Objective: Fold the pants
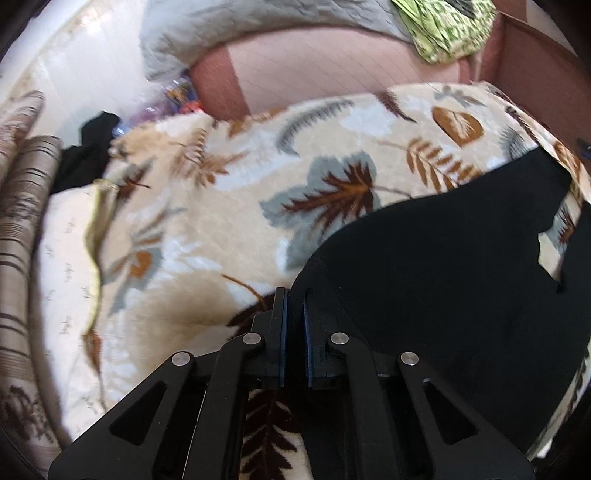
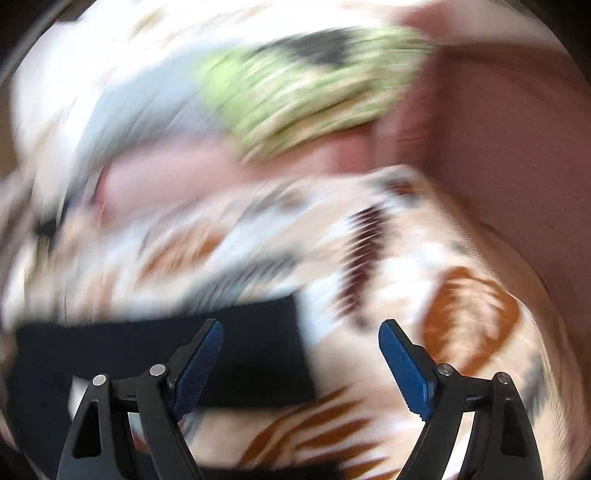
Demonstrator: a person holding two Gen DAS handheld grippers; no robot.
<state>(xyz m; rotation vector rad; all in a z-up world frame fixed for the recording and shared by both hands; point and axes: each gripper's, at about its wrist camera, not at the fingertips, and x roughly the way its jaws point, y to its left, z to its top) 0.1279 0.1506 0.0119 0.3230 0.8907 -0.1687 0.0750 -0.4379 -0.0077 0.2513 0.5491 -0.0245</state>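
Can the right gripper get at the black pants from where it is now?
Probably yes. The right gripper is open with nothing between its pads, and the black pants lie flat on the leaf-print blanket just ahead to its left, uncovered. Heavy blur makes the gap hard to judge.

A bed carries a cream blanket (image 1: 221,206) printed with brown and grey leaves. Black pants (image 1: 443,266) lie spread on the blanket at its right side. Farther back, a grey quilt (image 1: 229,33) and a green patterned cloth (image 1: 447,29) rest on a pink sheet (image 1: 332,70).

Blk linkage arms w/ silver pivot pins, blue ribbed pads on fingers (image 2: 404,363)
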